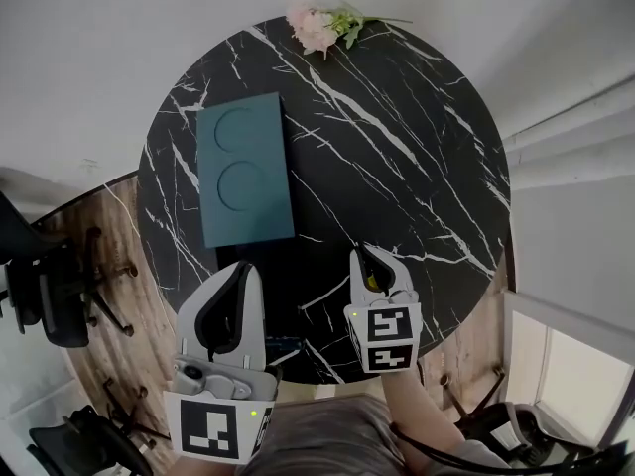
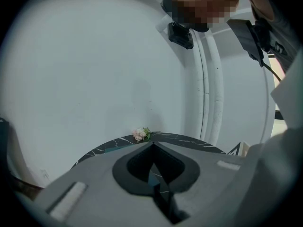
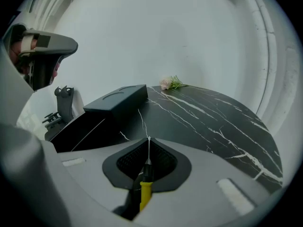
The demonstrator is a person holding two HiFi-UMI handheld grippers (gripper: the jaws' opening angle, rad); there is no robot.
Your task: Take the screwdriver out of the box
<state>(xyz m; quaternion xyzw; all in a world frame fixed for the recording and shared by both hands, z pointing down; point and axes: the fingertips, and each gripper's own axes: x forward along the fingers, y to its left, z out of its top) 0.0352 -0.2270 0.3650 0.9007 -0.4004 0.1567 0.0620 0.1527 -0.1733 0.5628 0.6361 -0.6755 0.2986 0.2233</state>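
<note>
My right gripper (image 1: pixel 361 256) is shut on a thin screwdriver (image 3: pixel 146 186) with a yellow handle. Its metal shaft runs up between the closed jaws in the right gripper view, and the yellow handle (image 1: pixel 371 282) peeks out in the head view. An open black box (image 1: pixel 298 300) lies on the round black marble table (image 1: pixel 397 147) between the two grippers, just left of the right one. The box (image 3: pixel 78 129) is also seen at the left in the right gripper view. My left gripper (image 1: pixel 244 268) is held above the near table edge with its jaws together and nothing in them.
A teal box part (image 1: pixel 245 172) with two round recesses lies at the table's left. A small bunch of pink flowers (image 1: pixel 319 26) rests at the far edge. Black chairs (image 1: pixel 50 286) stand on the wooden floor at the left. A white wall lies beyond the table.
</note>
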